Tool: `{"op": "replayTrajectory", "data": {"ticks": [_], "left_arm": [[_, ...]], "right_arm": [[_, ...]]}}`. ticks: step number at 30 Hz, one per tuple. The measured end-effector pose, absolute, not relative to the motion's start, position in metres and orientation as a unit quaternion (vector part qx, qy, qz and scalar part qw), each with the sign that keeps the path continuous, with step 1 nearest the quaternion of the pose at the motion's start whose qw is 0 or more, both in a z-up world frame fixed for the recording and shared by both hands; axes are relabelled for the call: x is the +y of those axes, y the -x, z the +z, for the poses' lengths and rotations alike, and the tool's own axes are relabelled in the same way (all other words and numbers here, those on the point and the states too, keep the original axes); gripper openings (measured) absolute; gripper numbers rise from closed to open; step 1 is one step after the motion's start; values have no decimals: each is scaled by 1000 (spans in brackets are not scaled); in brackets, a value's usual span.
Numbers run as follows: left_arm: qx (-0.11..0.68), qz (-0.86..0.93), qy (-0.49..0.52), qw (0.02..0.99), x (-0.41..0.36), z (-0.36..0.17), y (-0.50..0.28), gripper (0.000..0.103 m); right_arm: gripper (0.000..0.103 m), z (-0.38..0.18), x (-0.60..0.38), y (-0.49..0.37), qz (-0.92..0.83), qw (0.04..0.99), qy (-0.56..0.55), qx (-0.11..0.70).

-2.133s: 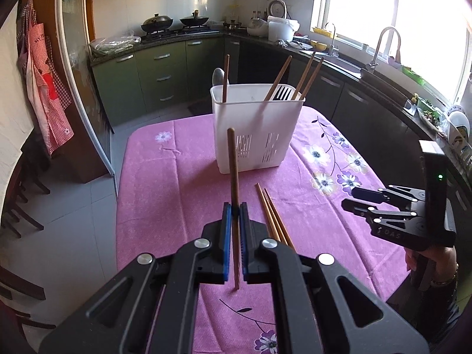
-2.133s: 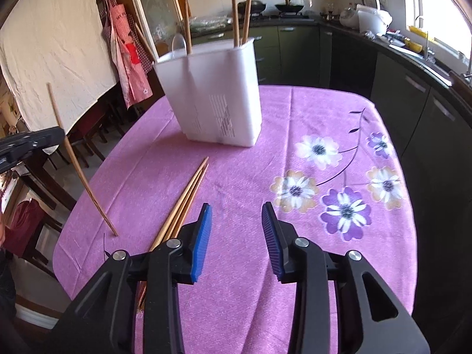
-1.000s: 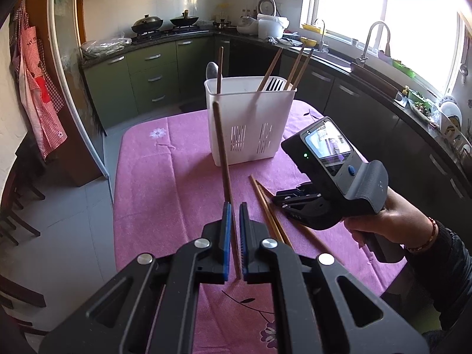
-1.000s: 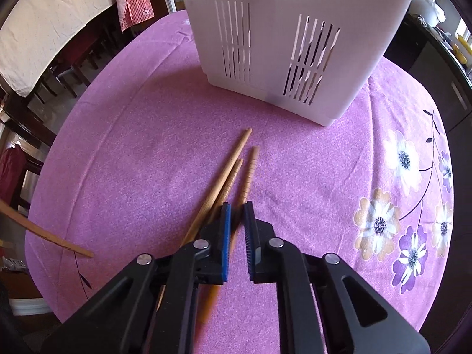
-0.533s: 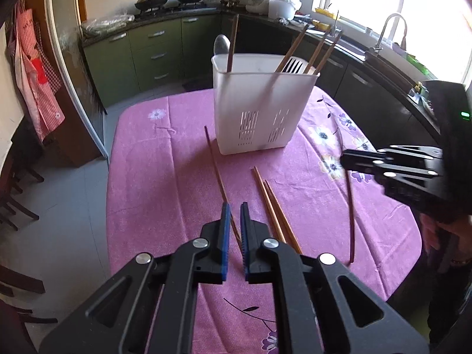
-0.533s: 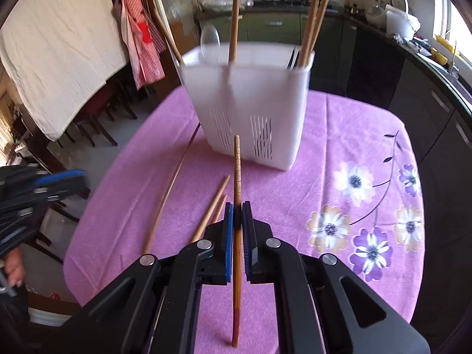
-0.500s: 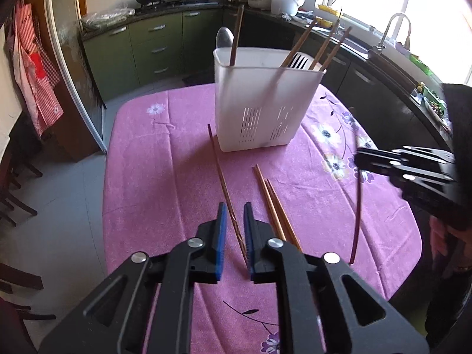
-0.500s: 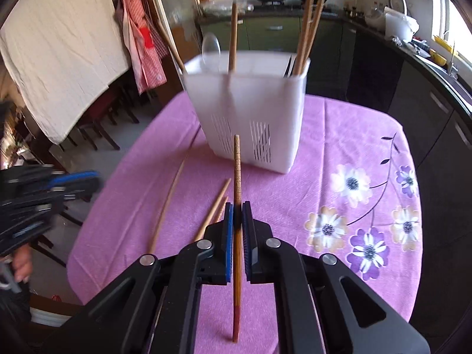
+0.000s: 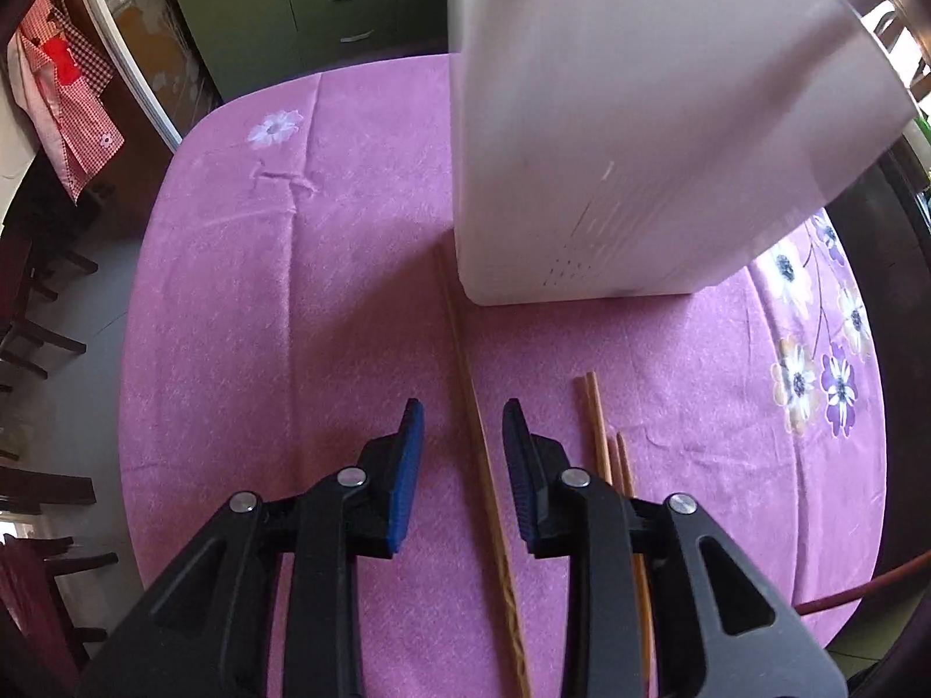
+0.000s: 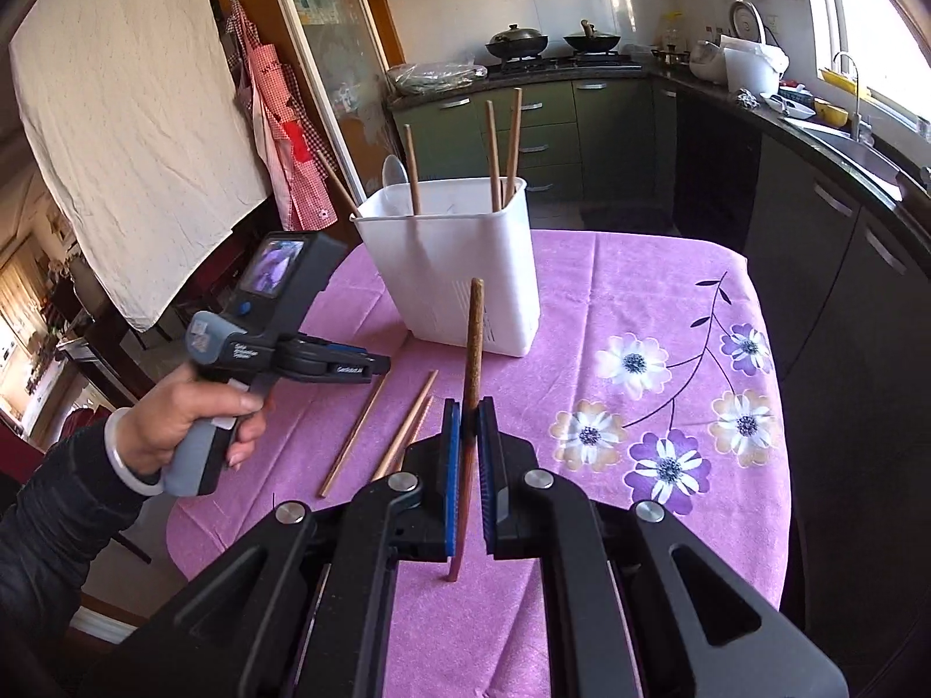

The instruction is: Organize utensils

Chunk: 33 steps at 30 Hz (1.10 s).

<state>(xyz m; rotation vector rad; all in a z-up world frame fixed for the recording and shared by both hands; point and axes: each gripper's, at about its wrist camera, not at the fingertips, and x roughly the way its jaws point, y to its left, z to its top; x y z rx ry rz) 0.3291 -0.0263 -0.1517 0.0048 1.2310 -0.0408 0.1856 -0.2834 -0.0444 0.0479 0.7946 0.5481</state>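
The white slotted utensil holder (image 10: 454, 267) stands on the purple flowered tablecloth (image 10: 611, 302) with several chopsticks and a spoon upright in it; in the left wrist view the holder (image 9: 640, 145) looms close and blurred. My right gripper (image 10: 468, 407) is shut on a dark brown chopstick (image 10: 474, 337), held upright above the table. My left gripper (image 9: 462, 413) points down near the cloth, its jaws opening. A loose chopstick (image 9: 465, 360) lies on the cloth between them, untouched by the pads. Two more chopsticks (image 9: 596, 424) lie to its right.
A hand (image 10: 192, 413) holds the left gripper (image 10: 375, 366) at the table's left side. Dark chairs (image 9: 35, 314) stand beyond the left edge. Green kitchen cabinets (image 10: 547, 128) and a dark counter (image 10: 844, 139) run behind and to the right.
The left gripper let go of its chopstick, which now lies flat on the cloth, and dropped close to the table by the holder with jaws apart. The right gripper lifted its chopstick off the table.
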Motion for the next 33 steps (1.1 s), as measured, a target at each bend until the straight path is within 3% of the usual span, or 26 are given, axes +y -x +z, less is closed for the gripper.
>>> {"op": "replayTrajectory", "data": {"ticks": [2, 9, 18, 33], "left_arm": [[581, -11, -5, 814, -28, -156, -336, 26], [592, -4, -21, 805, -35, -164, -341, 7], [560, -22, -7, 828, -20, -139, -314, 6], [412, -78, -5, 908, 8, -44, -188, 6]], "right_arm": [[7, -46, -289, -186, 264, 886, -28, 381], [7, -45, -297, -185, 265, 886, -34, 378], [7, -45, -293, -185, 265, 888, -26, 376], [7, -44, -297, -172, 256, 893, -13, 371]]}}
